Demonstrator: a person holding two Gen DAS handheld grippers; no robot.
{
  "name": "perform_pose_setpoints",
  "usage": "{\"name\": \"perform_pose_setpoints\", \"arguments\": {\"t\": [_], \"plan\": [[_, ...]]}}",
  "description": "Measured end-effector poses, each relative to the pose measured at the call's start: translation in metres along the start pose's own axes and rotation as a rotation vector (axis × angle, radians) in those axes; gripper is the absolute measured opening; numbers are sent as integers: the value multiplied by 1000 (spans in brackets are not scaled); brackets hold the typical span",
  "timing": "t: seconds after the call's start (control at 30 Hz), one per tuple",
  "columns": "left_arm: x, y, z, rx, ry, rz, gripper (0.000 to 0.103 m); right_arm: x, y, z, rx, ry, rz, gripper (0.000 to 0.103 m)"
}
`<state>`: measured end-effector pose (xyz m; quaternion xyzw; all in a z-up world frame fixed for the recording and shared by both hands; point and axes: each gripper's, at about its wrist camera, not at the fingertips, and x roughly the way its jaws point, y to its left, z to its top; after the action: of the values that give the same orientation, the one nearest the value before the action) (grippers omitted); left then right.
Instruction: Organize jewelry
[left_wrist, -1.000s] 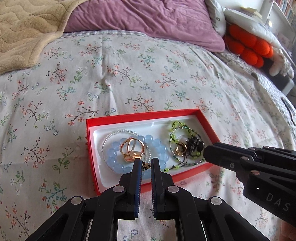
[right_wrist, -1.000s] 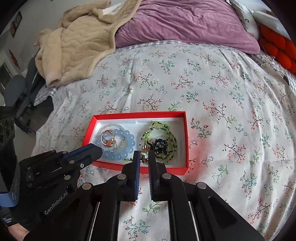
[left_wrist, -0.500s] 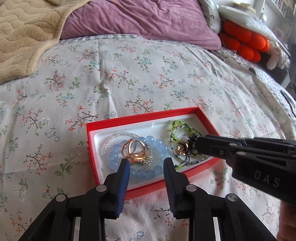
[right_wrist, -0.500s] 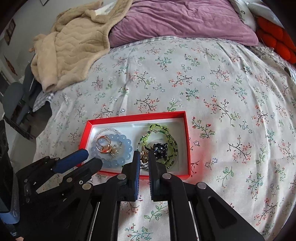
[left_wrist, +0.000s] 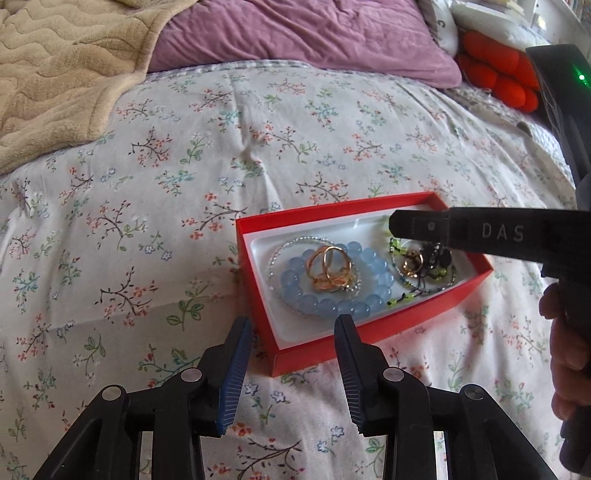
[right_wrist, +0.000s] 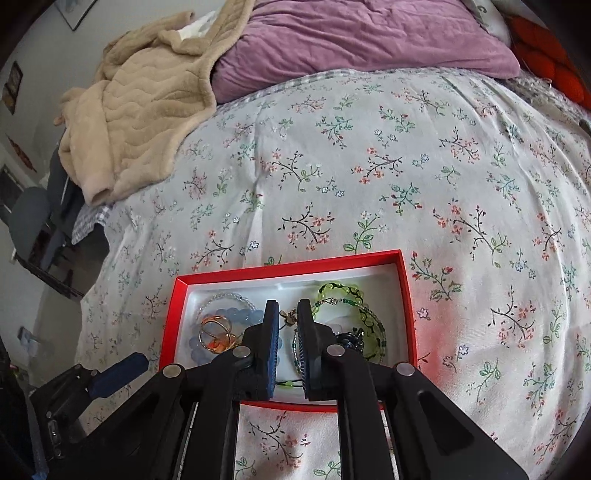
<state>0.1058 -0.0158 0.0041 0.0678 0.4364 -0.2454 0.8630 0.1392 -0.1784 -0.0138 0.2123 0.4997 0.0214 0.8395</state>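
On a floral bedspread (left_wrist: 184, 177), the red box (left_wrist: 258, 280) ahead of the spread-open left gripper (left_wrist: 293, 365) holds all visible jewelry; the right gripper (right_wrist: 286, 354) (nearly closed, contents unclear) reaches among green beads (right_wrist: 340, 291), probably final tidying.

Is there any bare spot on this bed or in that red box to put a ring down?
Bare floral bedspread spreads between red box, beige blanket and purple pillow. The box is crowded: blue bead bracelet, gold rings, green beads.

Right gripper (right_wrist: 286, 310) covers green beads (right_wrist: 345, 295); grip unclear.
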Motion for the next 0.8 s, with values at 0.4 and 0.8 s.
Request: {"name": "perform_pose_setpoints", "arguments": {"t": [0.4, 0.8], "plan": [[-7, -1, -4, 16, 1, 27, 57, -34, 5, -12, -62, -5, -18, 52], [-26, -3, -13, -39, 3, 70, 90, -67, -9, -48, -117, 80, -148, 73]]}}
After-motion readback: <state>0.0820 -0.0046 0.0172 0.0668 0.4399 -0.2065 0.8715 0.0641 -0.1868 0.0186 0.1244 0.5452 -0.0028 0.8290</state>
